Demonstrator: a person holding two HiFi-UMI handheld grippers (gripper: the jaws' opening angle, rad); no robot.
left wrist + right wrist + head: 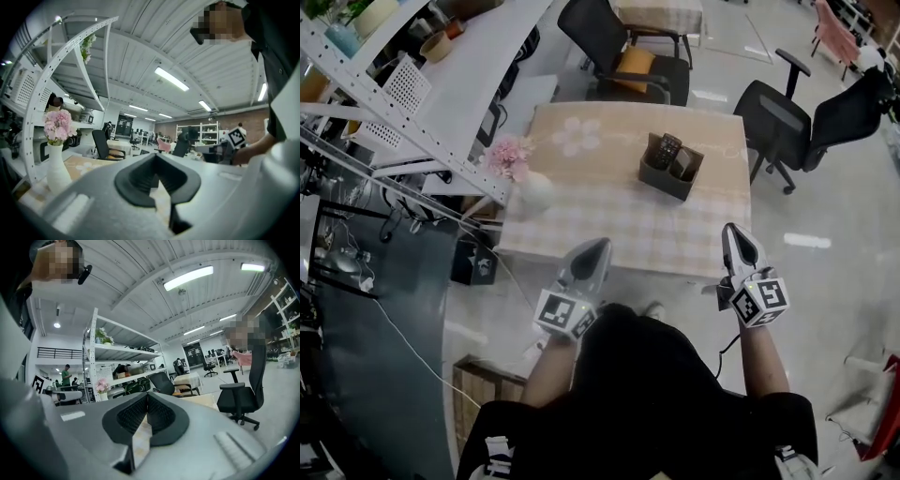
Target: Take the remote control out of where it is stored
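1. Currently the remote control [666, 148] stands on end in a dark box-like holder [661, 178]. It leans in the left compartment, with its upper part poking above the rim.
2. Looks: a slim, dark slab with pale buttons faintly showing on its face; finer detail is too small to read. A second dark item sits in the neighbouring compartment, and I cannot identify it.
3. The holder rests on the far right part of the table [609, 225], which wears a pale checked cloth. A white vase [534, 192] of pink flowers stands near the left edge, well apart from the holder.
4. The left gripper [598, 246] and the right gripper [732, 230] sit over the table's near edge, well short of the holder. Each has its jaws pressed together with nothing between them.
5. Judgement: the step in hand is the approach.
   - The right gripper looks the nearer, so it should spread its jaws before arriving.
   - It should then come in at the exposed top of the remote and pinch across the narrow sides.
   - The draw should follow the remote's own lean so the holder is not dragged.
   - The left gripper could steady the holder's wall if it tips.
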